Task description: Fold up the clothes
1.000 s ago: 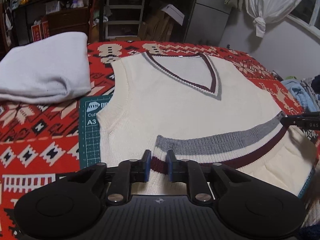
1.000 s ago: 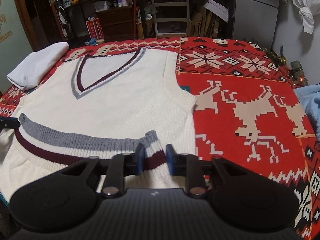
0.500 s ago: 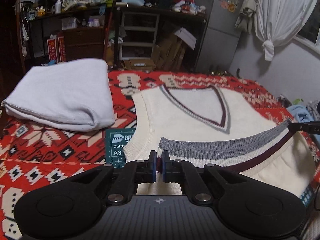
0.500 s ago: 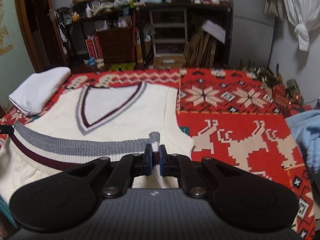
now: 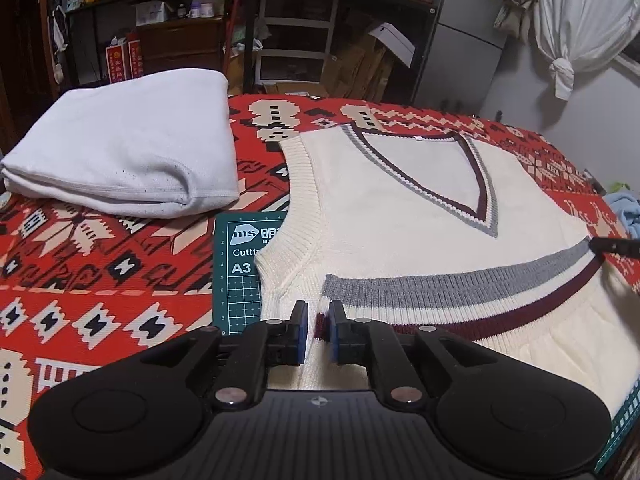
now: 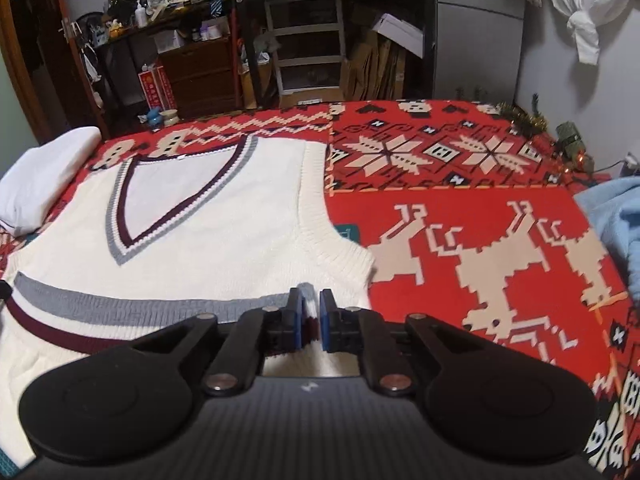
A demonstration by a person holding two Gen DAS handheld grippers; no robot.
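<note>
Between hand-held gripper (image 5: 319, 330) fingers, seemingly: vest hem (image 5: 440, 288)

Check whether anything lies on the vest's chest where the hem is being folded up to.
Nothing visible does. The cream vest lies bare from the folded-up striped hem to the V-neck. The folded white garment sits off to its left, apart. Both the left gripper and right gripper pinch the hem.
</note>
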